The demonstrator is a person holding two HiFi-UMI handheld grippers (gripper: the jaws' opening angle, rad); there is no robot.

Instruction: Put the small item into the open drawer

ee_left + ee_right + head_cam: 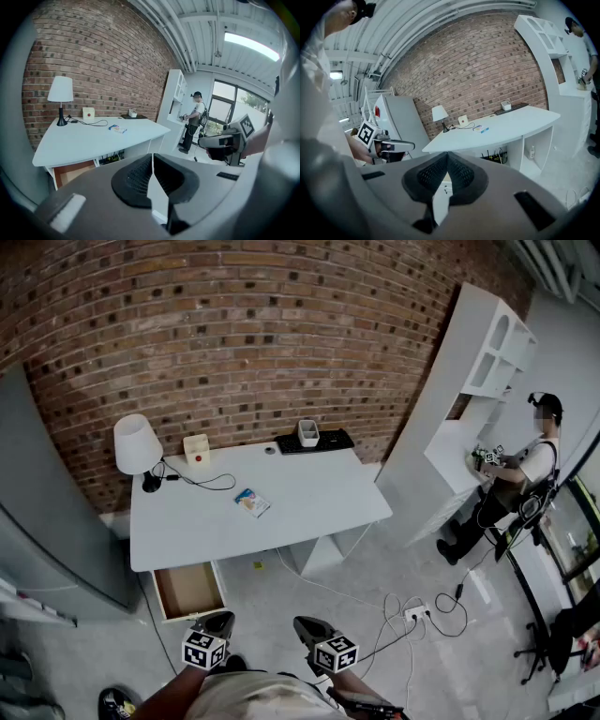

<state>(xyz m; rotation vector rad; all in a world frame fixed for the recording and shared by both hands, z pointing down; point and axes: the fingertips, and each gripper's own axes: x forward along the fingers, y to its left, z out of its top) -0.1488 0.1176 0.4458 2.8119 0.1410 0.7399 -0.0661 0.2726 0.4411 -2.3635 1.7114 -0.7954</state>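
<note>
The small item (251,502), a flat blue, white and orange packet, lies near the middle of the white desk (309,493); it also shows in the left gripper view (117,128) and the right gripper view (480,129). The open drawer (187,589), brown inside, sticks out under the desk's left end, and its brown interior (70,171) shows below the desk edge. My left gripper (220,620) and right gripper (305,624) hang close to my body, well short of the desk. The jaws of the left gripper (152,159) and of the right gripper (446,157) meet, with nothing between them.
On the desk stand a white lamp (137,444), a small white box (196,448), a cable, a keyboard (314,442) and a white cup. A grey cabinet (47,502) flanks the left. A power strip (415,613) and cords lie on the floor. A person (511,484) stands by the white shelf (469,362).
</note>
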